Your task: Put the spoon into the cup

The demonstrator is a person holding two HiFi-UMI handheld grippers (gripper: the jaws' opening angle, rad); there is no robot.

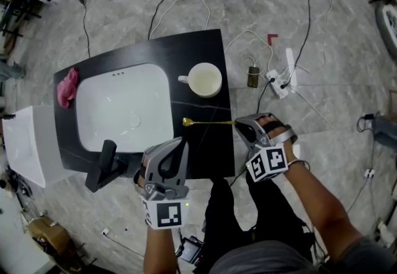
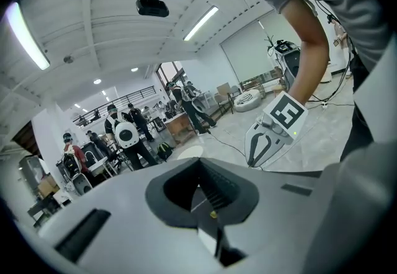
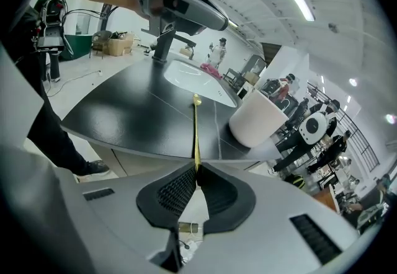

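A thin gold spoon (image 1: 208, 122) lies level over the black counter (image 1: 211, 49), its bowl toward the sink. My right gripper (image 1: 238, 124) is shut on the handle's end at the counter's right edge. In the right gripper view the spoon (image 3: 195, 133) runs straight out from the closed jaws (image 3: 196, 170). The white cup (image 1: 205, 79) stands upright behind the spoon, apart from it, and shows to the spoon's right as the cup (image 3: 257, 119). My left gripper (image 1: 180, 144) hovers shut and empty over the counter's front edge.
A white sink (image 1: 124, 105) fills the counter's left half, with a black faucet (image 1: 105, 164) at its front and a pink cloth (image 1: 67, 88) at the left edge. A white box (image 1: 25, 142) stands left of the counter. Cables and a power strip (image 1: 282, 77) lie on the floor to the right.
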